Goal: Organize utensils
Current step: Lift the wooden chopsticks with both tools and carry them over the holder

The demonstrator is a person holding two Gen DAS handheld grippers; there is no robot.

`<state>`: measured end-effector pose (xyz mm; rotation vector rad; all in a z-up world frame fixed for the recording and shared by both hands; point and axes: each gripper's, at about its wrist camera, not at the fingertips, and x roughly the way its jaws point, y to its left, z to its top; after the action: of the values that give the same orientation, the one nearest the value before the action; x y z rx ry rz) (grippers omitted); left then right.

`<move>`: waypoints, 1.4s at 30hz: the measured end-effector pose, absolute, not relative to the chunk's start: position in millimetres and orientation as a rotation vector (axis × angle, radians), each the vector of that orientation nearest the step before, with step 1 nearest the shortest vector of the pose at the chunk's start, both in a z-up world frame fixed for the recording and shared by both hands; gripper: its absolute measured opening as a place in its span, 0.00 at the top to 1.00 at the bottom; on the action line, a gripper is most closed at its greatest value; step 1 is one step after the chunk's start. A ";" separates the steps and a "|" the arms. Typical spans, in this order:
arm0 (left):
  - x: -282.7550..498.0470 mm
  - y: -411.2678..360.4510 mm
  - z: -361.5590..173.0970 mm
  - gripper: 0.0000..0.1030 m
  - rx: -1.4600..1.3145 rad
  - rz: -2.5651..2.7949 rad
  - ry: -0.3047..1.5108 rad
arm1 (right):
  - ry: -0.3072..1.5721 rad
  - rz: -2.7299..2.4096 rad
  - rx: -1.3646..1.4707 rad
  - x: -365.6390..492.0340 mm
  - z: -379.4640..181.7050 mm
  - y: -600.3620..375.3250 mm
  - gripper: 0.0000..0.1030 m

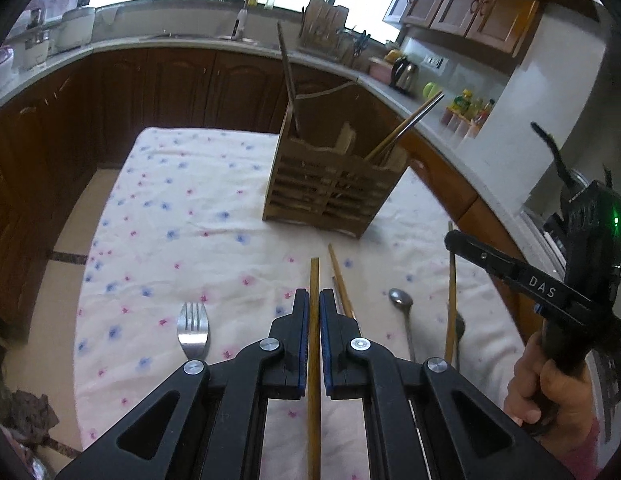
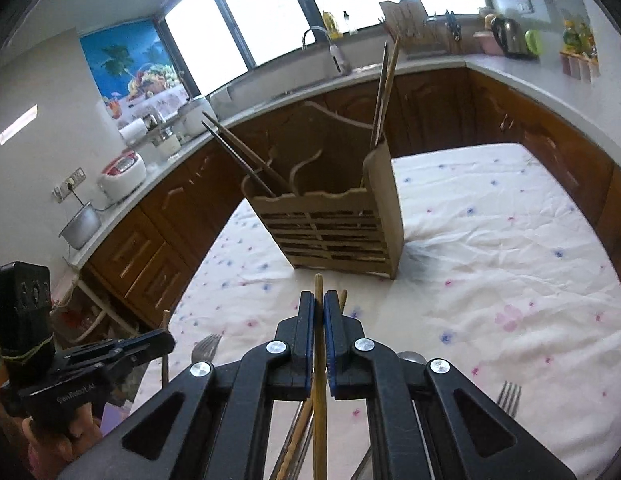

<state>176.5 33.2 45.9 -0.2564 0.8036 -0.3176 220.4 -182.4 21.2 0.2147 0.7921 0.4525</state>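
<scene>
My left gripper (image 1: 314,296) is shut on a wooden chopstick (image 1: 313,276), held above the floral-cloth table (image 1: 182,208). My right gripper (image 2: 319,300) is shut on another wooden chopstick (image 2: 318,284); in the left wrist view it shows at the right (image 1: 450,240) with its chopstick (image 1: 452,300) hanging down. A slatted wooden utensil holder (image 1: 334,188) (image 2: 334,228) stands ahead of both grippers, with chopsticks (image 1: 288,76) (image 2: 384,92) leaning in it. On the cloth lie a fork (image 1: 193,328), a spoon (image 1: 401,300) and a loose chopstick (image 1: 340,276).
A second fork (image 2: 509,398) lies on the cloth at the right of the right wrist view. More utensils (image 2: 296,436) lie under the right gripper. Dark wood cabinets and a pale counter (image 1: 170,42) run around the table, with a kettle (image 1: 406,74) and a rice cooker (image 2: 122,174).
</scene>
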 end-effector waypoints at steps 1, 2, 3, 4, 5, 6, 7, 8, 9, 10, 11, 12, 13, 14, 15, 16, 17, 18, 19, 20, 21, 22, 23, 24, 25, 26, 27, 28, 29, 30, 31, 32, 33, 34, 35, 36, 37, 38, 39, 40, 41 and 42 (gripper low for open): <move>172.1 33.7 49.6 0.97 -0.257 -0.318 0.796 | 0.783 0.450 0.218 217.6 23.9 -183.8 0.95; 166.4 36.3 53.8 0.97 -0.258 -0.319 0.786 | 0.770 0.449 0.223 213.6 28.1 -186.3 0.95; 162.0 37.2 57.3 0.97 -0.258 -0.320 0.779 | 0.753 0.446 0.228 208.2 33.2 -188.7 0.95; 156.8 39.2 61.3 0.97 -0.258 -0.320 0.769 | 0.738 0.442 0.232 204.4 37.2 -190.6 0.95; 151.8 41.6 65.2 0.97 -0.259 -0.321 0.759 | 0.723 0.440 0.236 200.1 42.0 -193.2 0.95; 149.0 42.4 67.7 0.97 -0.260 -0.322 0.752 | 0.703 0.439 0.243 195.2 48.1 -196.3 0.95; 144.2 44.4 71.2 0.97 -0.263 -0.323 0.742 | 0.686 0.437 0.246 191.1 53.8 -198.8 0.95; 139.5 46.5 74.8 0.97 -0.266 -0.322 0.730 | 0.675 0.436 0.246 188.0 58.3 -200.5 0.95; 134.8 48.3 78.3 0.97 -0.269 -0.323 0.720 | 0.656 0.432 0.248 184.0 64.2 -203.3 0.95; 131.3 49.5 80.8 0.97 -0.273 -0.325 0.709 | 0.635 0.428 0.250 180.1 69.9 -206.3 0.95; 127.6 51.4 83.9 0.97 -0.278 -0.325 0.696 | 0.619 0.422 0.248 176.5 74.1 -208.0 0.95; 123.4 53.1 87.2 0.97 -0.283 -0.324 0.683 | 0.606 0.416 0.246 174.0 77.7 -209.7 0.95; 120.2 54.8 89.7 0.97 -0.289 -0.323 0.671 | 0.592 0.411 0.247 171.0 81.9 -212.1 0.95; 116.4 57.1 91.9 0.97 -0.296 -0.327 0.655 | 0.583 0.408 0.249 168.5 84.0 -213.8 0.95; 113.0 59.8 94.2 0.97 -0.304 -0.332 0.639 | 0.570 0.401 0.249 165.7 87.1 -216.1 0.95; 110.0 61.6 96.1 0.97 -0.309 -0.333 0.626 | 0.561 0.395 0.246 163.4 89.6 -217.5 0.95; 105.5 62.8 99.3 0.97 -0.310 -0.332 0.611 | 0.554 0.392 0.246 161.3 91.3 -218.7 0.95; 103.4 64.8 99.8 0.97 -0.310 -0.331 0.601 | 0.549 0.389 0.247 159.8 92.6 -220.1 0.95; 100.7 65.8 101.3 0.97 -0.308 -0.328 0.590 | 0.544 0.386 0.247 158.5 93.6 -220.7 0.95; 97.1 66.9 103.4 0.97 -0.307 -0.326 0.578 | 0.539 0.383 0.248 157.1 94.7 -221.2 0.95; 95.6 67.0 103.9 0.97 -0.308 -0.326 0.574 | 0.536 0.384 0.250 156.2 95.2 -221.9 0.95; 94.7 66.9 103.9 0.97 -0.310 -0.326 0.569 | 0.532 0.381 0.251 155.3 96.1 -222.3 0.95; 92.1 68.3 105.0 0.97 -0.314 -0.325 0.560 | 0.529 0.381 0.252 154.2 96.5 -222.8 0.95; 92.5 69.0 104.3 0.97 -0.316 -0.324 0.556 | 0.527 0.382 0.252 153.1 97.5 -223.3 0.95; 93.1 69.9 103.6 0.97 -0.317 -0.322 0.553 | 0.523 0.381 0.251 152.2 98.5 -223.3 0.95; 91.7 71.3 103.8 0.97 -0.320 -0.318 0.546 | 0.520 0.379 0.249 152.0 99.4 -223.3 0.95; 92.4 72.6 103.6 0.97 -0.323 -0.317 0.544 | 0.517 0.380 0.250 151.2 100.5 -223.6 0.95; 93.2 73.6 103.2 0.97 -0.325 -0.317 0.543 | 0.516 0.381 0.251 150.8 101.2 -223.8 0.95; 94.7 74.3 102.3 0.97 -0.328 -0.314 0.540 | 0.514 0.381 0.251 149.5 102.1 -223.7 0.95; 95.0 76.1 103.6 0.97 -0.331 -0.313 0.537 | 0.511 0.380 0.249 149.2 103.2 -223.2 0.95; 95.9 77.0 104.3 0.97 -0.333 -0.311 0.534 | 0.509 0.381 0.249 149.9 104.1 -222.8 0.95; 96.7 77.7 105.0 0.97 -0.336 -0.310 0.530 | 0.507 0.381 0.249 150.2 104.7 -222.9 0.95; 97.9 78.5 105.8 0.97 -0.338 -0.308 0.525 | 0.505 0.380 0.248 150.1 105.2 -222.4 0.95; 99.0 79.8 106.6 0.97 -0.340 -0.307 0.520 | 0.502 0.379 0.246 151.2 106.0 -222.0 0.95; 99.5 81.1 107.5 0.97 -0.340 -0.307 0.515 | 0.499 0.378 0.248 151.3 106.1 -223.6 0.95; 101.3 81.9 108.5 0.97 -0.340 -0.306 0.510 | 0.490 0.376 0.251 151.4 107.1 -224.7 0.95; 103.0 82.8 109.2 0.97 -0.340 -0.304 0.504 | 0.484 0.374 0.252 152.4 108.4 -225.0 0.95; 104.2 83.3 110.5 0.97 -0.339 -0.302 0.497 | 0.480 0.371 0.252 153.9 109.5 -225.4 0.95; 104.8 84.3 111.0 0.97 -0.339 -0.301 0.489 | 0.477 0.370 0.254 155.2 110.2 -226.1 0.95; 106.6 84.2 111.6 0.97 -0.339 -0.301 0.484 | 0.475 0.370 0.256 157.3 111.2 -226.2 0.95; 108.6 83.8 112.5 0.97 -0.340 -0.302 0.478 | 0.474 0.369 0.256 159.6 112.2 -226.2 0.95; 110.7 83.5 113.3 0.97 -0.341 -0.301 0.469 | 0.470 0.367 0.259 161.4 112.8 -226.7 0.95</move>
<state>110.7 83.5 113.3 -0.3411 0.4695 -0.3011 161.4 -226.7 112.8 0.2586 0.4697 0.3667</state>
